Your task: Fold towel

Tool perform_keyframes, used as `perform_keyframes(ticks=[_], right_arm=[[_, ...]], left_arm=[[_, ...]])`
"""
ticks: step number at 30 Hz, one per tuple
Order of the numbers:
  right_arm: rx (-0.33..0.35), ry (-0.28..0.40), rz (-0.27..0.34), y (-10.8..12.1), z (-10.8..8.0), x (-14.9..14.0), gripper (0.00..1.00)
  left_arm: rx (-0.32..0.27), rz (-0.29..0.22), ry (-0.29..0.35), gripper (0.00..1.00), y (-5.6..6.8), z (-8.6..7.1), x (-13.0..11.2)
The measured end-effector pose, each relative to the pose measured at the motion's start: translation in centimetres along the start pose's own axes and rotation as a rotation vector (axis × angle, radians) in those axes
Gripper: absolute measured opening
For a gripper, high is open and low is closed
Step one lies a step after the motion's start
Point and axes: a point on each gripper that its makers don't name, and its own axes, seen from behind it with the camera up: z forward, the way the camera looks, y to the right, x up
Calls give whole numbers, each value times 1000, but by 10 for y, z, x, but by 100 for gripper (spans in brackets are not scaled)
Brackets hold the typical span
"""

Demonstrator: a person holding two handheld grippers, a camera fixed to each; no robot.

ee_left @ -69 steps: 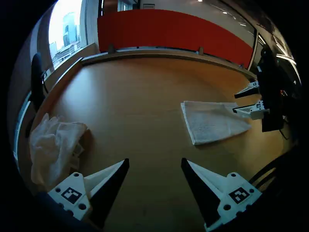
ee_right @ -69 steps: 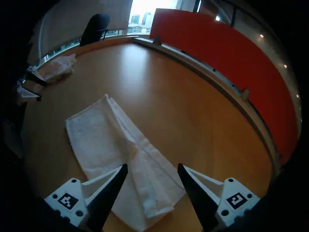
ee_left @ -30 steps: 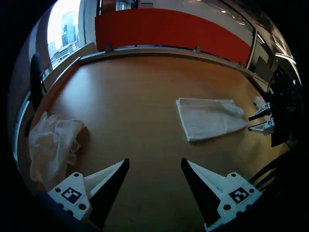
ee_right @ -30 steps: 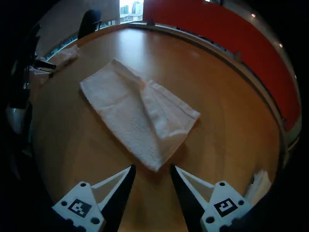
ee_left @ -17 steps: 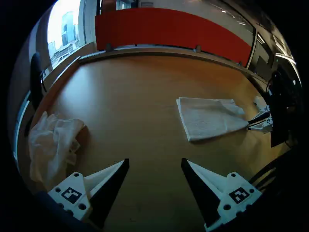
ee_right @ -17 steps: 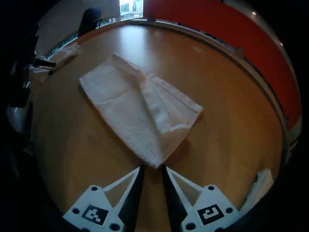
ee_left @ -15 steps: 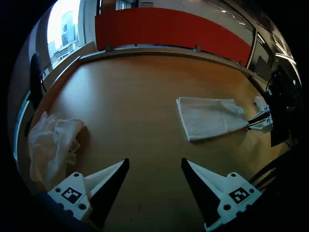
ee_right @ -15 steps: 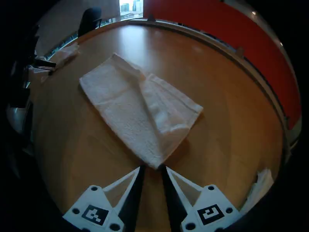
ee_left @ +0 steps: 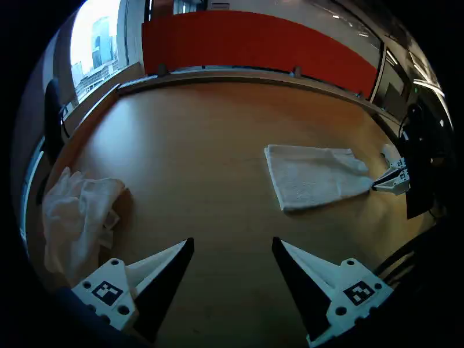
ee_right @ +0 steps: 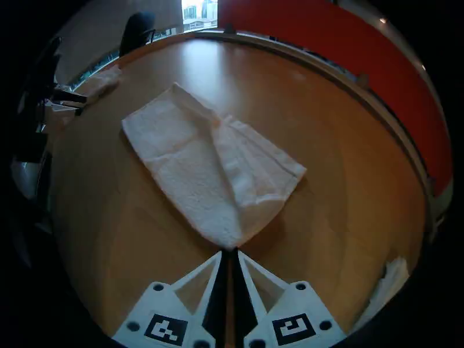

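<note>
- Right hand-held gripper [ee_right: 230, 252]: lower centre of the right gripper view. The jaws are clenched almost together with a thin dark slit between them, and the tips meet the nearest corner of the towel. I cannot tell whether any cloth is caught.
- Towel [ee_right: 209, 168]: white and partly folded, lying flat on the wooden surface [ee_right: 348, 203] at centre frame. One flap laps over the rest along a diagonal seam.
- Left hand-held gripper [ee_left: 231, 240]: bottom of the left gripper view. It is released, jaws wide over bare surface, well apart from the towel.
- Step in hand (my judgement): taking the near corner for the next fold.
- To do it well: I should catch every layer at that corner, not just the top flap. Then lift low, carry it toward the far edge at upper left and set the edges square. My left hand-held gripper would need to come closer if it is to pin the cloth.
- Right gripper view: looks down on the seam and the lapped layers.
- Left gripper view: shows the towel at right of frame with my right hand-held gripper touching its right-hand corner. A crumpled cloth pile [ee_left: 78, 217] lies at the left edge.
</note>
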Motion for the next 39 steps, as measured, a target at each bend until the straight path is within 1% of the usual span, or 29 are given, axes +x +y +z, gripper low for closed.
perform_keyframes(ticks=[9, 17, 29, 39], right_arm=[[-21, 48, -33, 9, -13, 31, 4], [-37, 85, -85, 13, -23, 59, 4], [-38, 96, -124, 14, -27, 73, 4], [-31, 141, -188, 9, -32, 108, 4]], left_arm=[[0, -2, 7, 100, -1, 0, 4], [-2, 0, 16, 100, -1, -1, 9], [-4, -1, 23, 100, -1, -3, 11], [-1, -10, 29, 100, -4, -7, 12]])
